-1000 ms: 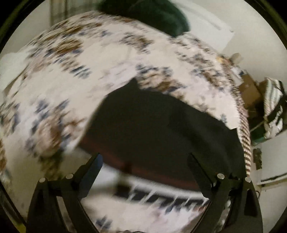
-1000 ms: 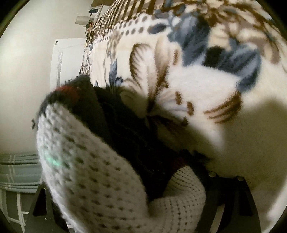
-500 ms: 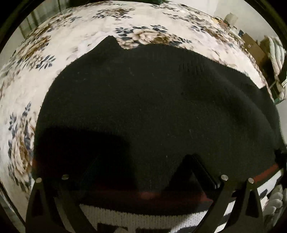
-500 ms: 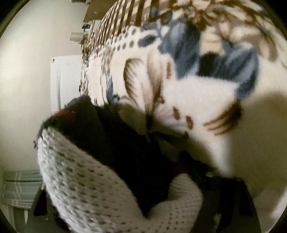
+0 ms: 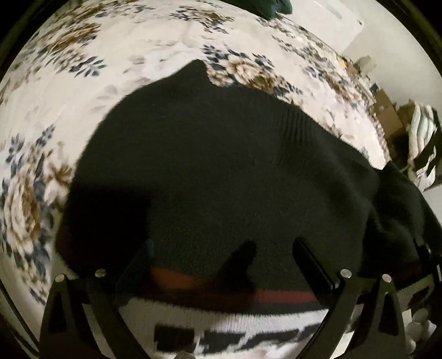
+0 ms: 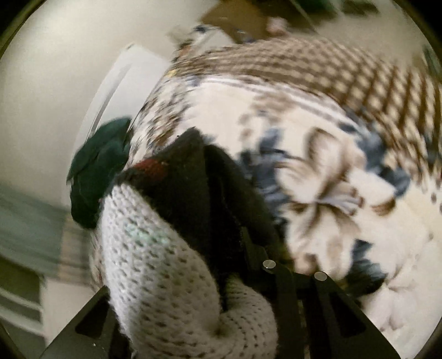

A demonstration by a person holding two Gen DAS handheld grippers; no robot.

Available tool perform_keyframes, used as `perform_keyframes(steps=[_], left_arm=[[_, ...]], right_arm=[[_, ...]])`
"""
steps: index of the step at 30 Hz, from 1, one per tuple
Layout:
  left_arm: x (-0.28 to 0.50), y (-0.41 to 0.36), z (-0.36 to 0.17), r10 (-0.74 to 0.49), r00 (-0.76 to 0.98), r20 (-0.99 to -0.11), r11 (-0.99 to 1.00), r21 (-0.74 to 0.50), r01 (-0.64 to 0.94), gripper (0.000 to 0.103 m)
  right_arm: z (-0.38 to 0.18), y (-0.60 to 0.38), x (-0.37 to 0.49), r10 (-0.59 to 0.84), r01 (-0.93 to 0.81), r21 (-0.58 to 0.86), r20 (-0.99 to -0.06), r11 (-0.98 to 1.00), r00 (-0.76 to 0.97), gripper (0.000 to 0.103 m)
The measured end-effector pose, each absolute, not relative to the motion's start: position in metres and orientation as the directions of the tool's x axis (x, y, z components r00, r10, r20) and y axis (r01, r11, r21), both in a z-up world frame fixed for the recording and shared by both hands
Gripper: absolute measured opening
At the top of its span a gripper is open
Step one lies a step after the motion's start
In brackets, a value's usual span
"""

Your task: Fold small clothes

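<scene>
A small knit sweater [image 5: 226,176], black with a red stripe and a white patterned band, lies spread on the floral blanket [image 5: 83,71]. My left gripper [image 5: 221,248] is open, its fingers [image 5: 312,265] just above the sweater's black part near the red stripe. My right gripper [image 6: 210,248] is shut on a bunched fold of the same sweater [image 6: 165,265], white knit and black, lifted off the blanket [image 6: 331,193]. The fabric hides its left finger.
A dark green garment [image 6: 96,168] lies at the far edge of the bed, also in the left wrist view [image 5: 273,7]. A striped cloth [image 5: 422,143] and boxes stand beyond the bed's right side. A white wall [image 6: 55,82] is behind.
My left gripper has drawn back a little from the sweater, which now looks smaller. My right gripper, still holding the fold, has swung so more of the bed and the green garment show.
</scene>
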State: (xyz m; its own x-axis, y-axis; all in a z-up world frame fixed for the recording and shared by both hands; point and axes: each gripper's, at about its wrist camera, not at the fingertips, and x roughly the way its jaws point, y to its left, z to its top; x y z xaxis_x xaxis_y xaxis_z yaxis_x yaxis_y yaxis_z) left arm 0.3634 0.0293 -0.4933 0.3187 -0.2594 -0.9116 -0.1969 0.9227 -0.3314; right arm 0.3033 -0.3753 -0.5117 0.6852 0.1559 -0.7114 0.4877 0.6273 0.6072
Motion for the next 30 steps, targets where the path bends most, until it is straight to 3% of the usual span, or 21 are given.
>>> perform_keyframes(steps=[5, 11, 18, 24, 26, 28, 30], left_arm=[[0.337, 0.064, -0.471, -0.272, 0.355, -0.894, 0.884, -0.379, -0.276, 0.103], [0.293, 0.138, -0.460, -0.199, 0.378, -0.904, 0.820, -0.365, -0.440, 0.103], [0.251, 0.210, -0.465, -0.096, 0.376, -0.921, 0.744, -0.318, -0.588, 0.103], [0.234, 0.231, -0.465, -0.063, 0.386, -0.920, 0.716, -0.311, -0.625, 0.103], [0.233, 0.235, -0.467, -0.078, 0.385, -0.919, 0.702, -0.325, -0.633, 0.103], [0.232, 0.237, -0.465, -0.088, 0.394, -0.915, 0.694, -0.340, -0.634, 0.103], [0.235, 0.235, -0.457, -0.095, 0.409, -0.907, 0.695, -0.355, -0.625, 0.103]], right_arm=[[-0.478, -0.294, 0.337, 0.149, 0.369, 0.491, -0.736, 0.789, 0.660, 0.024], [-0.478, -0.184, 0.367, 0.178, 0.231, 0.391, -0.769, 0.891, 0.614, 0.023], [-0.498, -0.029, 0.371, 0.226, -0.064, 0.230, -0.802, 0.971, 0.553, 0.021], [-0.533, 0.073, 0.333, 0.208, -0.329, 0.032, -0.830, 0.944, 0.517, 0.021], [-0.554, 0.086, 0.326, 0.178, -0.380, -0.026, -0.853, 0.925, 0.490, 0.025], [-0.558, 0.085, 0.323, 0.205, -0.424, -0.013, -0.862, 0.906, 0.464, 0.042], [-0.550, 0.074, 0.322, 0.297, -0.465, 0.094, -0.874, 0.880, 0.385, 0.058]])
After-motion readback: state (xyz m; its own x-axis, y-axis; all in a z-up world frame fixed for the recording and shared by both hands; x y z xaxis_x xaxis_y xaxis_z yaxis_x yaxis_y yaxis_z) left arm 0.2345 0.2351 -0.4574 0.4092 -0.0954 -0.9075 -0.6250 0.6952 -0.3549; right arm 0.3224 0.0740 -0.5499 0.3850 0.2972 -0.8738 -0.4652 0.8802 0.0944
